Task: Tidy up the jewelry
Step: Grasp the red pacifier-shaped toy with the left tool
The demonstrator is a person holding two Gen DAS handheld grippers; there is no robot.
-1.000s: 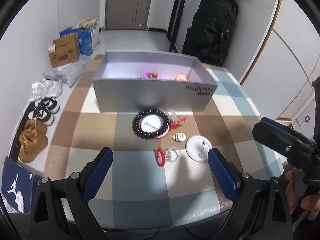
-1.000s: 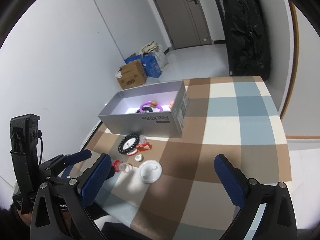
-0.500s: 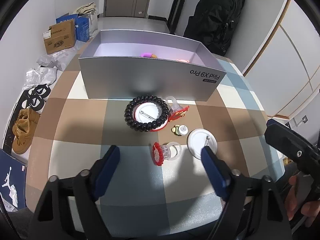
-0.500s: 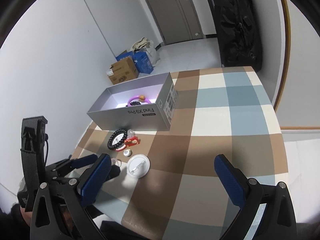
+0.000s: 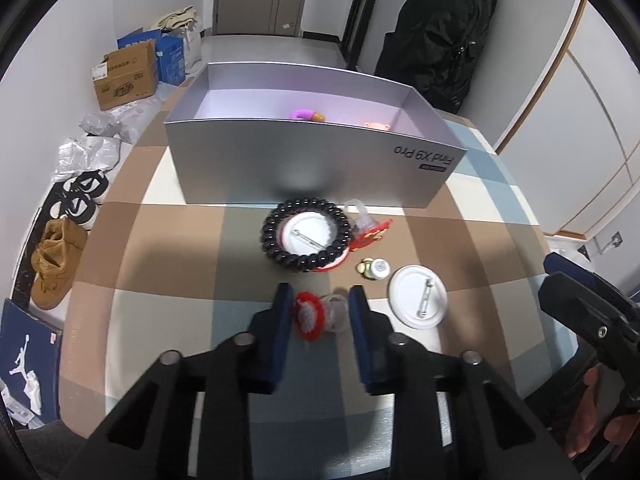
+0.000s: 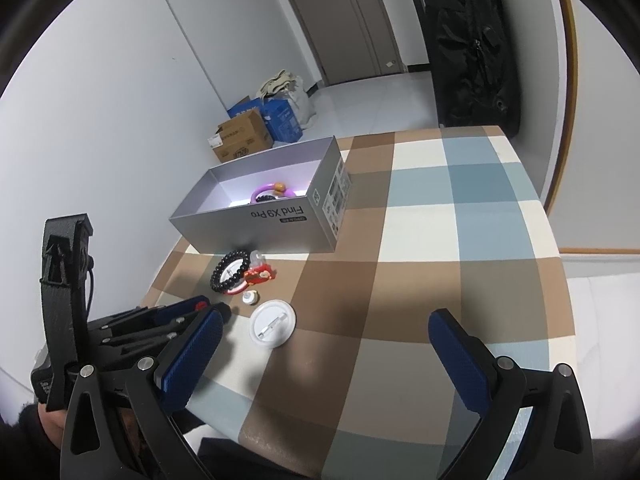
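My left gripper has its jaws drawn in on either side of a small red and clear ring-like trinket on the checked tablecloth; whether the pads touch it I cannot tell. A black bead bracelet lies around a white pin badge, with a red charm beside it. A tiny round piece and a second white badge lie to the right. The open grey box holds a purple ring and a pink item. My right gripper is open and empty above the table's near side.
The grey box stands behind the jewelry. In the right wrist view the left gripper reaches in from the left beside the white badge. Shoes, bags and cardboard boxes lie on the floor left; a black backpack stands behind.
My left gripper has moved forward and down to the red trinket and its jaws have narrowed from wide open to close around it. The right gripper has stayed open.
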